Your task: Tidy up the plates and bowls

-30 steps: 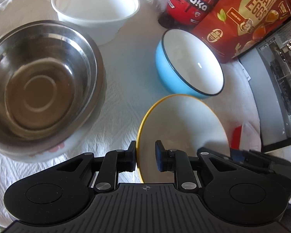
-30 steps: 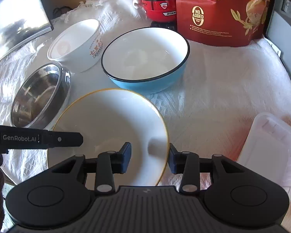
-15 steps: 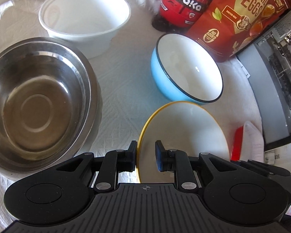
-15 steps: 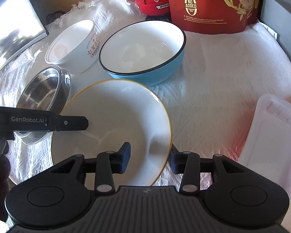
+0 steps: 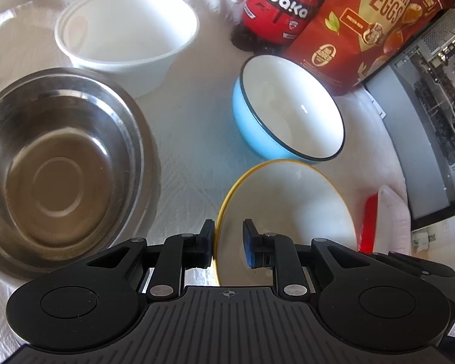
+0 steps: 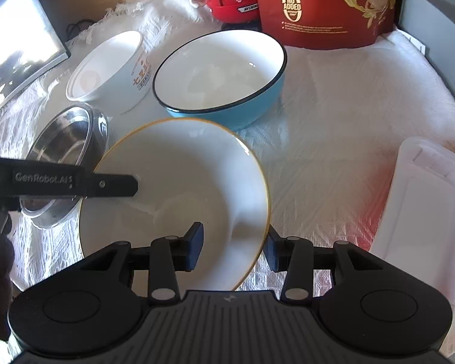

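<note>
Two grippers straddle the yellow-rimmed plate [image 6: 179, 182]: left gripper [image 5: 227, 244] narrow, pinching its rim at nine o'clock; right gripper [image 6: 232, 248] wider, rim between its jaws, grip uncertain. Blue bowl [image 6: 221, 75] sits just beyond at twelve o'clock, equally reachable.

A white textured cloth [image 6: 333, 139] covers the bench; at the far side a red "Waka" figure [image 5: 276, 9] stands just left of a red quail-egg bag [image 5: 376, 27]; a translucent plastic container [image 6: 424, 212] lies near right; a dark monitor [image 6: 18, 39] stands far left.
</note>
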Demonstrator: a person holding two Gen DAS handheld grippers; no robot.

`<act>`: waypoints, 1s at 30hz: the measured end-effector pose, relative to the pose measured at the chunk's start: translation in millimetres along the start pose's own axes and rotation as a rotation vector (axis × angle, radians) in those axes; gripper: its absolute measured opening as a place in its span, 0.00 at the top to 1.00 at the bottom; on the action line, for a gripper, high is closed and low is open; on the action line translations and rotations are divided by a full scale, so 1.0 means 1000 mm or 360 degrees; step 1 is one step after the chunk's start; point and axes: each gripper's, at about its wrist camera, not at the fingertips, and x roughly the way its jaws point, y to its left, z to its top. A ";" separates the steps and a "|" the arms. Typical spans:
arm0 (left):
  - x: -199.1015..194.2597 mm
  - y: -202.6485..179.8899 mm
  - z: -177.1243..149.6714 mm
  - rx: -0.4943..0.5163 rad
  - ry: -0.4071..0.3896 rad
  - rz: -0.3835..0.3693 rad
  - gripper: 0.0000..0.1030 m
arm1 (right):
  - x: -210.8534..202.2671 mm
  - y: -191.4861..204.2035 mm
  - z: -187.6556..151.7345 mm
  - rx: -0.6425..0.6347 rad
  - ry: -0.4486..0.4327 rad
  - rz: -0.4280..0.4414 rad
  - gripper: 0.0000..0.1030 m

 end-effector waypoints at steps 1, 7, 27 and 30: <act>-0.002 0.002 0.000 -0.0006 -0.0010 0.0001 0.79 | -0.002 0.000 0.000 0.0005 -0.0015 -0.0002 0.59; -0.021 0.010 -0.001 -0.0030 -0.0100 -0.0047 0.80 | -0.010 0.005 0.002 0.0009 -0.0097 -0.0041 0.59; -0.055 0.040 0.015 0.0000 -0.0253 -0.0175 0.80 | -0.055 0.037 0.022 0.0041 -0.0423 -0.0281 0.35; -0.055 0.035 0.022 0.0013 -0.0311 -0.0207 0.80 | -0.065 0.037 0.028 0.0082 -0.0440 -0.0251 0.29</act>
